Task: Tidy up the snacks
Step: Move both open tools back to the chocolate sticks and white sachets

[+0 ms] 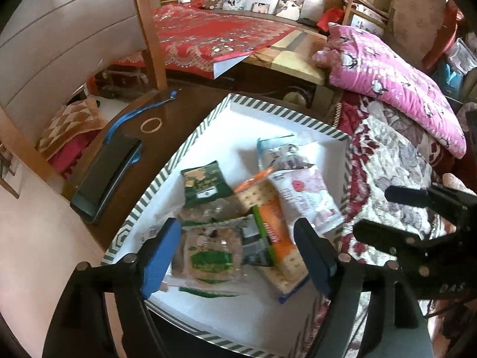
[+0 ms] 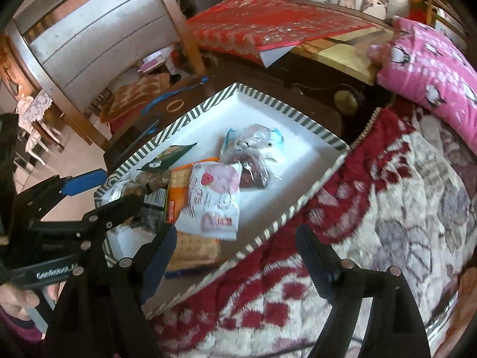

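Observation:
A white box with a green-striped rim (image 1: 190, 146) (image 2: 298, 119) holds several snack packets: a dark green packet (image 1: 205, 183), an orange cracker pack (image 1: 274, 232), a white and pink packet (image 1: 310, 197) (image 2: 213, 197), a clear green-printed packet (image 1: 208, 253) and a clear bag with dark contents (image 2: 253, 173). My left gripper (image 1: 238, 253) is open and empty, hovering over the box's near end above the packets. My right gripper (image 2: 235, 256) is open and empty over the box's right rim and the blanket; it shows at the right of the left wrist view (image 1: 372, 214).
The box sits on a dark wooden table (image 1: 131, 185) next to a black phone (image 1: 107, 176), a blue lanyard (image 1: 134, 116) and a rubber band (image 1: 151, 125). A red and white floral blanket (image 2: 387, 208) lies to the right, a pink pillow (image 1: 396, 89) behind it, a chair (image 1: 59, 38) at left.

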Available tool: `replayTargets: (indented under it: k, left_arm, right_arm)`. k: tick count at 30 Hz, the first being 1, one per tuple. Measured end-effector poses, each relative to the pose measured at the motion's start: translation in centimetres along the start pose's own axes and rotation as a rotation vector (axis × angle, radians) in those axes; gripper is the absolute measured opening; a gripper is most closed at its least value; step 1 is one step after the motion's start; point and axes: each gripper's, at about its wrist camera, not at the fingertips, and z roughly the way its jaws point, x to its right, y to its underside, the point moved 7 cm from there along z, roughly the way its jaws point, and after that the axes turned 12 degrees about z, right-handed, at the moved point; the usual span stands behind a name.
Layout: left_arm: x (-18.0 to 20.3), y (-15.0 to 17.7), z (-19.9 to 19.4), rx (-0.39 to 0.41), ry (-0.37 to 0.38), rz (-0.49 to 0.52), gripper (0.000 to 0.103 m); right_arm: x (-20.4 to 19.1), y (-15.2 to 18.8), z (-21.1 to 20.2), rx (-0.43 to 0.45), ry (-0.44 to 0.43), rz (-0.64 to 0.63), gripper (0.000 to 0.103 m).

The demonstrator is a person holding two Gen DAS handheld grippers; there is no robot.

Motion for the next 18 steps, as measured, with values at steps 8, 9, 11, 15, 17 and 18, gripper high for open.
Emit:
replayTargets:
  k: [8, 9, 11, 15, 17, 18]
  left_arm:
    - [3.6, -0.7, -0.5, 0.015, 0.035, 0.046, 0.082]
    - [4.3, -0.8, -0.5, 0.016, 0.043, 0.058, 0.082]
    - [5.5, -0.9, -0.4, 0.014, 0.052, 0.077, 0.082]
    - [8.2, -1.0, -0.5, 0.013, 0.080, 0.120, 0.082]
    - [9.7, -1.2, -0.5, 0.015, 0.090, 0.149, 0.082]
    - [10.3, -1.2, -0.5, 0.016, 0.094, 0.159, 0.082]
  right_arm:
    - [2.9, 2.4, -3.0, 0.028, 0.020, 0.060, 0.087]
    - [3.3, 2.7, -3.4, 0.033, 0.024, 0.068, 0.087]
    - [4.2, 3.2, -4.2, 0.040, 0.037, 0.081, 0.087]
    - [6.2, 4.2, -5.8, 0.057, 0.057, 0.117, 0.088]
    - [7.3, 4.8, -6.7, 0.068, 0.069, 0.136, 0.088]
    - [8.0, 5.2, -7.3, 0.073, 0.077, 0.148, 0.088]
